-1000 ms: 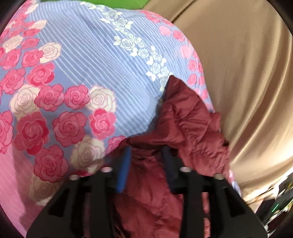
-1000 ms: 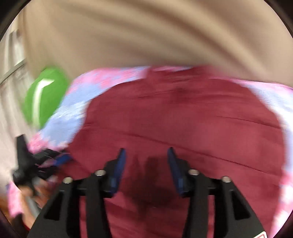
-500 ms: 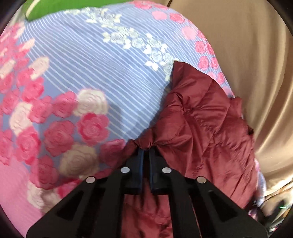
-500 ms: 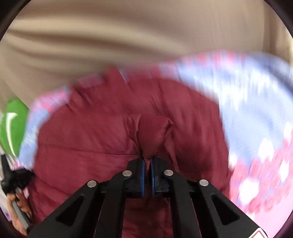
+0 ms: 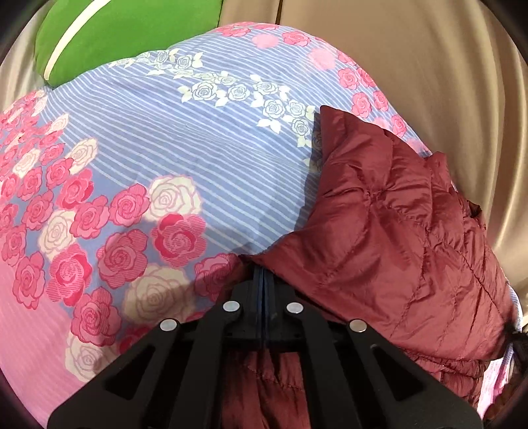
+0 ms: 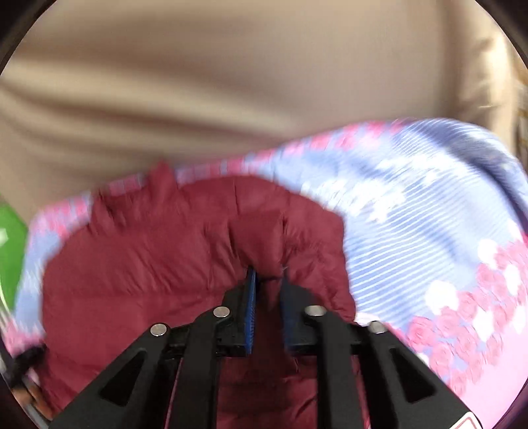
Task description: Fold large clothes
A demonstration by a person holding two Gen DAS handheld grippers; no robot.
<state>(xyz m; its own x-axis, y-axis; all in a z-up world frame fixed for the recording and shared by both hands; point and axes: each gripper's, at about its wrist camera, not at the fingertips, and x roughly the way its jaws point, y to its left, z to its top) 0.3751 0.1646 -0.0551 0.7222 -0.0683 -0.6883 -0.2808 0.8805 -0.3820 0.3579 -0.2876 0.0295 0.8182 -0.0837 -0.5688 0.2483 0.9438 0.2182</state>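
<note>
A: Thing to fold is the dark red quilted puffer jacket point(image 5: 389, 231), lying bunched on the blue-and-pink rose-print bedspread point(image 5: 165, 158), toward the side by the beige curtain point(image 5: 445, 66); green cushion with a white stripe point(image 5: 132, 29) is well apart at the far end

B: Claws?

A: The left gripper point(image 5: 263, 280) has its jaws pressed together on a thin edge of the jacket, fabric pulled taut from the tips. The right gripper point(image 6: 266, 280) has just been opening a little, jaws slightly apart with a puffy fold of the jacket point(image 6: 184, 250) wedged between them; the pads seem to press on it, though the view is blurred

B: Handling?

A: Looks light, soft, down-filled. The shell is shiny nylon, so probably slippery, and it springs back instead of creasing. Not fragile

B: Where to grab?

A: Judging from this, seams or hem edges, where the fabric is thin and stitched; a puffed panel compresses and may slide out. The right grip on the thick fold looks the weaker one, it could slip once the jacket is lifted
</note>
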